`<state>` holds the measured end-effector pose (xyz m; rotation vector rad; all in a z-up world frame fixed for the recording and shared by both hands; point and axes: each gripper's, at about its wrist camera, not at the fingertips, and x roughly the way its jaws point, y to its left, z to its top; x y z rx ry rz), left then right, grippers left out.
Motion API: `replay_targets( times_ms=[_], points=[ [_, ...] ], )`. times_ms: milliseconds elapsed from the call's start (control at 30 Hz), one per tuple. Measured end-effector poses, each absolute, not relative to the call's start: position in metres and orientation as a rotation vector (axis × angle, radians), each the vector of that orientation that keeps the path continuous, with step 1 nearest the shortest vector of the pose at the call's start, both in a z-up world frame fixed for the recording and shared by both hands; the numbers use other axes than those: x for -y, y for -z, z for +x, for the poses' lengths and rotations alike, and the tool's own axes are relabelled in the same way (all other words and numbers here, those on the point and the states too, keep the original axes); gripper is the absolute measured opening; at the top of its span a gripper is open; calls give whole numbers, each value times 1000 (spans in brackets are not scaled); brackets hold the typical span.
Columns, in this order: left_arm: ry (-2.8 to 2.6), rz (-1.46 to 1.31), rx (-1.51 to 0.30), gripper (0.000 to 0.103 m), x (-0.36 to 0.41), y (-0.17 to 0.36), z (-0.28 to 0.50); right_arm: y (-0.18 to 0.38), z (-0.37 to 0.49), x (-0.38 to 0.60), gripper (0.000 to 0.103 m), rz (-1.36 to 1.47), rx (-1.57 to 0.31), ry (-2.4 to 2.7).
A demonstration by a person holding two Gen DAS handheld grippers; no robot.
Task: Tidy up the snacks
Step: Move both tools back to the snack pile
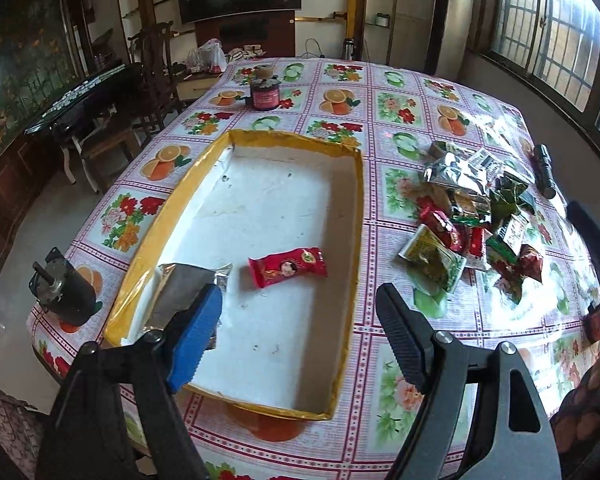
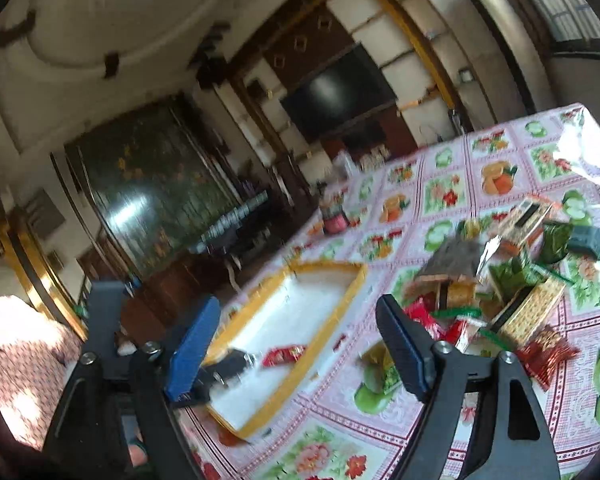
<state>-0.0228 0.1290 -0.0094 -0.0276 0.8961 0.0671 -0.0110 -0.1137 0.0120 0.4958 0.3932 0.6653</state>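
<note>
Left gripper point(image 1: 300, 336) and right gripper point(image 2: 296, 344) both jaws apart, empty — red packet point(image 1: 287, 266) and silver packet point(image 1: 188, 292) in tray point(image 1: 356, 216). Snack pile point(image 1: 472, 216) lies right; pick one edge packet, avoid scattering.

Your tablecloth point(image 1: 400, 92) is pink-and-white lattice with squares of orange slices, green apples and red flowers. The tray point(image 1: 172, 216) has a yellow rim around a white, smudged floor. In it you see a red packet point(image 1: 288, 266) printed with a face, and a silver foil packet point(image 1: 188, 284). The snack pile point(image 1: 472, 216) mixes silver, green, red and yellow wrappers. Your left gripper point(image 1: 300, 324) shows one blue pad and one black. The jar point(image 1: 265, 94) looks dark with a pinkish label. In your blurred right view, some boxes point(image 2: 528, 312) seem tan with a woven pattern.
</note>
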Motion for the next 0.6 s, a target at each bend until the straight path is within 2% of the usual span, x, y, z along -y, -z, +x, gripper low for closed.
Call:
replay_targets(
  times_ms=[100, 267, 467, 600],
  points=[
    [-36, -14, -895, 80, -114, 8, -24, -29, -32, 144, 90, 564, -223, -611],
    [17, 5, -890, 80, -86, 3, -26, -42, -43, 173, 91, 612, -160, -527],
    [65, 35, -876, 80, -55, -1, -29, -54, -49, 179, 92, 465, -247, -434],
    [87, 44, -872, 80, -36, 3, -26, -48, -48, 178, 92, 324, -383, -344]
  ],
)
